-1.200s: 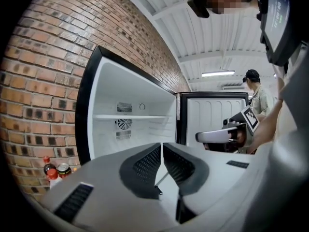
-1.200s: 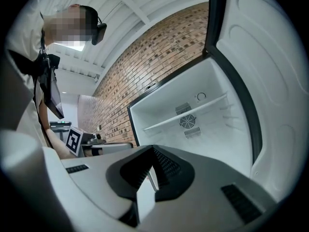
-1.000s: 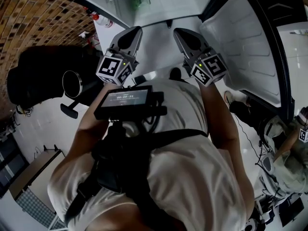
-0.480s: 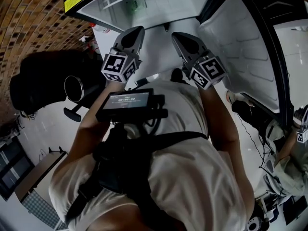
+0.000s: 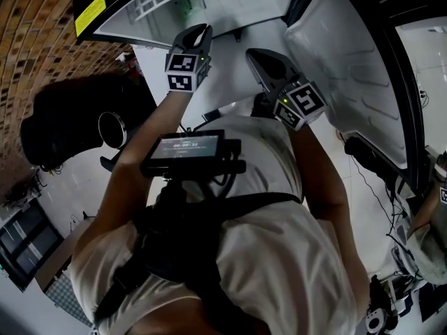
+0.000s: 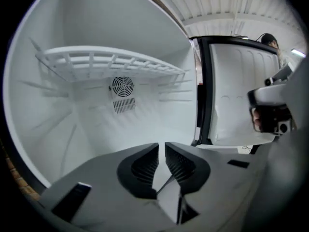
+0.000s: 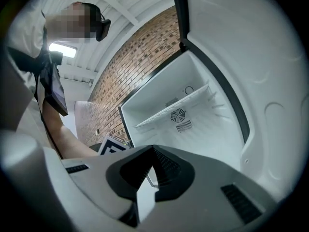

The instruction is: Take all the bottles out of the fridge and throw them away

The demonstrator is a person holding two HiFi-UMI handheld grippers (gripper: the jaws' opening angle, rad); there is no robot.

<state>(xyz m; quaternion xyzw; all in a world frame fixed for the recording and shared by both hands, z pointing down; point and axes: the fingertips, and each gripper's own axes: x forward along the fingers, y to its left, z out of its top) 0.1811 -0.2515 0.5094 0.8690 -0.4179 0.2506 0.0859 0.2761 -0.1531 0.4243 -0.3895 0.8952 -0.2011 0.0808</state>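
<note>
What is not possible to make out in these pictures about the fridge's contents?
Head view: the fridge interior is mostly cut off by the top edge; a greenish patch there is too small to identify.
Right gripper view: the fridge's bottom is hidden behind the right tool.
Whether it holds bottles cannot be told.

— How's the light for you?
— Bright and even from where I sit: the white fridge (image 6: pixel 87 124) glows in both gripper views, with no harsh shadows. A ceiling lamp (image 7: pixel 63 49) burns out.
— Sharpness?
— The left gripper (image 6: pixel 161 153) is soft up close; edges bow, corners go black. My head view runs dimmer, brick wall (image 5: pixel 28 47) murky.
</note>
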